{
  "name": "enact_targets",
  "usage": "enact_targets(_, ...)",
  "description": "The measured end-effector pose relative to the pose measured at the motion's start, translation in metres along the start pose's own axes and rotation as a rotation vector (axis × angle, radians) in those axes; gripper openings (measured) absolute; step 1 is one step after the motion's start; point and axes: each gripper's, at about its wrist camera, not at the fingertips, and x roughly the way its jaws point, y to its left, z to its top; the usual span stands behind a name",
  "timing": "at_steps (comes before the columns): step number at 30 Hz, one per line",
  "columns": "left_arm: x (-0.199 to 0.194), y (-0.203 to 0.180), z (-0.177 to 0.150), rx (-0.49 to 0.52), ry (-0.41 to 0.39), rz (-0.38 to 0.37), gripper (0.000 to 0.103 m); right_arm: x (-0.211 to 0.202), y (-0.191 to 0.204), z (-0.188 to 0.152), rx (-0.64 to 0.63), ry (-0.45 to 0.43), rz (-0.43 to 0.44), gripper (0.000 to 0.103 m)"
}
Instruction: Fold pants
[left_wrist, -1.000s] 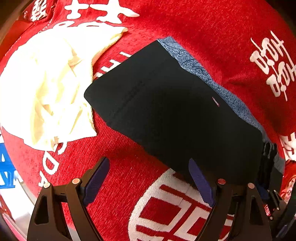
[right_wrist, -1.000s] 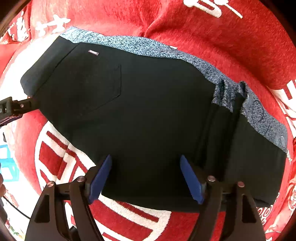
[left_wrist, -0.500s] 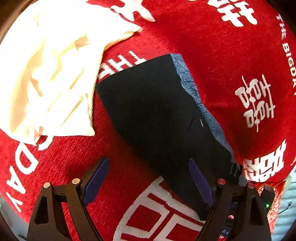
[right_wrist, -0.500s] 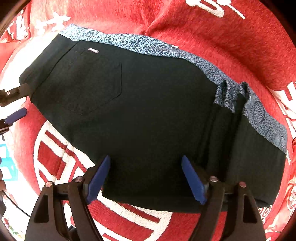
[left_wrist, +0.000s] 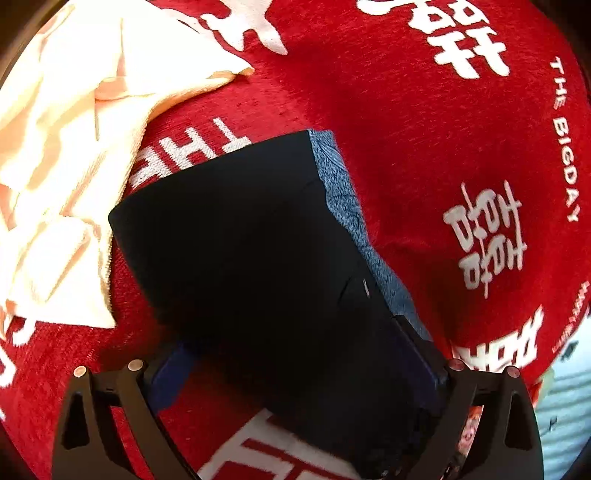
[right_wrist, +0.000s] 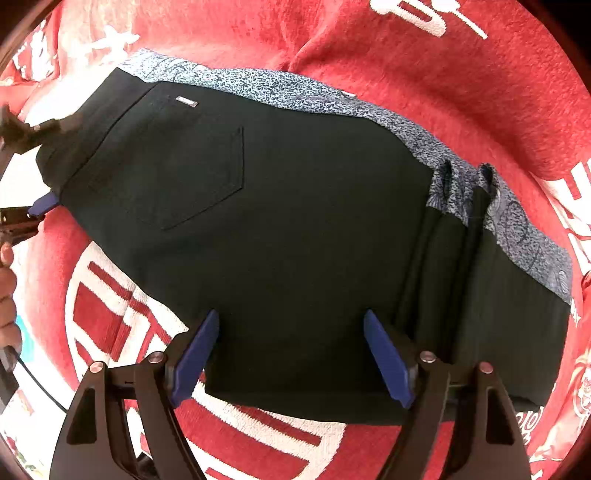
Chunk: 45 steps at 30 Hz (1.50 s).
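Folded black pants (right_wrist: 295, 229) on red cloth (right_wrist: 424, 70), right gripper (right_wrist: 291, 350) spread wide above its six o'clock hem, left gripper (left_wrist: 295, 373) opening astride the nine o'clock end, cream towel (left_wrist: 62, 166) beyond.

Both grippers were spread wide over the work.

Left gripper (left_wrist: 299, 354) pitched steeply down, jaws opening, fabric between its blue pads (left_wrist: 170, 373) but not pinched. In the right wrist view it poked in at the left edge, with a hand (right_wrist: 6, 295) behind it. Right gripper (right_wrist: 291, 354) pointed straight down, jaws wide apart, pads (right_wrist: 386, 356) clamping nothing.
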Motion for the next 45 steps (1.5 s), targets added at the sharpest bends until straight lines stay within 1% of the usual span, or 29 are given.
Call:
enact_targets(3, 0.001, -0.018, 0.002, 0.029, -0.023, -0.012, 0.097, -0.001, 0.000, 0.000, 0.004, -0.002, 0.000, 0.083)
enact_targets(4, 0.006, -0.020, 0.003, 0.041, -0.022, 0.007, 0.100, -0.001, 0.000, -0.001, 0.006, -0.003, 0.000, 0.083)
enact_targets(6, 0.020, -0.018, 0.003, 0.021, 0.003, 0.050, 0.101, -0.001, 0.000, 0.000, 0.009, -0.002, -0.001, 0.083)
enact_targets(7, 0.025, -0.015, 0.003, 0.009, 0.001, 0.058, 0.101, -0.001, 0.001, -0.001, 0.010, -0.002, -0.002, 0.083)
enact_targets(8, 0.024, -0.018, 0.003, 0.010, -0.019, 0.063, 0.101, -0.001, 0.001, 0.000, 0.010, -0.001, -0.002, 0.083)
enact_targets(9, 0.024, -0.022, 0.003, 0.016, -0.018, 0.082, 0.101, -0.002, 0.001, 0.000, 0.009, -0.001, 0.000, 0.083)
enact_targets(10, 0.026, -0.027, 0.003, 0.034, -0.011, 0.130, 0.097, -0.002, 0.000, 0.000, 0.010, 0.000, 0.005, 0.083)
enact_targets(11, 0.028, -0.031, 0.002, 0.048, -0.011, 0.171, 0.086, -0.003, -0.001, 0.001, 0.009, 0.003, 0.009, 0.083)
enact_targets(12, 0.030, -0.038, 0.002, 0.065, -0.015, 0.225, 0.078, -0.005, -0.001, 0.001, 0.007, 0.007, 0.013, 0.083)
enact_targets(13, 0.030, -0.042, 0.001, 0.091, -0.019, 0.289, 0.056, -0.007, -0.003, 0.002, 0.006, 0.014, 0.020, 0.084)
enact_targets(14, 0.029, -0.045, 0.001, 0.123, -0.019, 0.344, 0.044, -0.011, -0.005, 0.003, 0.010, 0.017, 0.029, 0.084)
enact_targets(16, 0.026, -0.053, -0.002, 0.177, -0.025, 0.364, 0.037, -0.024, -0.011, 0.009, 0.034, 0.007, 0.051, 0.084)
enact_targets(18, 0.024, -0.072, -0.010, 0.294, -0.053, 0.418, 0.036, -0.040, -0.018, 0.018, 0.056, -0.017, 0.075, 0.084)
enact_targets(20, 0.020, -0.094, -0.026, 0.477, -0.106, 0.498, 0.035, -0.056, -0.024, 0.034, 0.076, -0.037, 0.115, 0.084)
enact_targets(22, 0.023, -0.116, -0.046, 0.644, -0.147, 0.564, 0.035, -0.067, -0.029, 0.059, 0.093, -0.032, 0.185, 0.084)
enact_targets(24, 0.027, -0.128, -0.061, 0.751, -0.165, 0.598, 0.035, -0.078, -0.027, 0.089, 0.099, -0.024, 0.256, 0.084)
enact_targets(26, 0.028, -0.132, -0.068, 0.808, -0.177, 0.618, 0.035, -0.085, -0.016, 0.121, 0.081, -0.008, 0.330, 0.084)
enact_targets(27, 0.028, -0.135, -0.070, 0.824, -0.182, 0.623, 0.035, -0.086, -0.007, 0.138, 0.062, 0.011, 0.364, 0.084)
enact_targets(30, 0.028, -0.136, -0.071, 0.833, -0.186, 0.630, 0.035, -0.090, 0.035, 0.183, -0.029, 0.088, 0.421, 0.086)
enact_targets(31, 0.029, -0.137, -0.071, 0.834, -0.186, 0.633, 0.035, -0.090, 0.052, 0.194, -0.072, 0.115, 0.429, 0.087)
enact_targets(33, 0.032, -0.137, -0.072, 0.836, -0.187, 0.637, 0.035, -0.086, 0.090, 0.214, -0.174, 0.156, 0.411, 0.087)
enact_targets(36, 0.025, -0.133, -0.081, 0.845, -0.190, 0.640, 0.035, -0.078, 0.135, 0.223, -0.299, 0.214, 0.357, 0.087)
enact_targets(38, 0.026, -0.136, -0.084, 0.844, -0.192, 0.641, 0.035, -0.068, 0.152, 0.224, -0.351, 0.264, 0.324, 0.087)
enact_targets(40, 0.026, -0.136, -0.085, 0.839, -0.196, 0.641, 0.035, -0.052, 0.165, 0.224, -0.384, 0.328, 0.283, 0.087)
enact_targets(43, 0.027, -0.134, -0.085, 0.846, -0.206, 0.648, 0.035, -0.032, 0.172, 0.220, -0.400, 0.401, 0.252, 0.087)
enact_targets(44, 0.027, -0.135, -0.086, 0.850, -0.207, 0.649, 0.035, -0.026, 0.170, 0.219, -0.405, 0.418, 0.241, 0.082)
enact_targets(45, 0.027, -0.136, -0.087, 0.852, -0.204, 0.645, 0.035, -0.019, 0.168, 0.217, -0.409, 0.431, 0.233, 0.073)
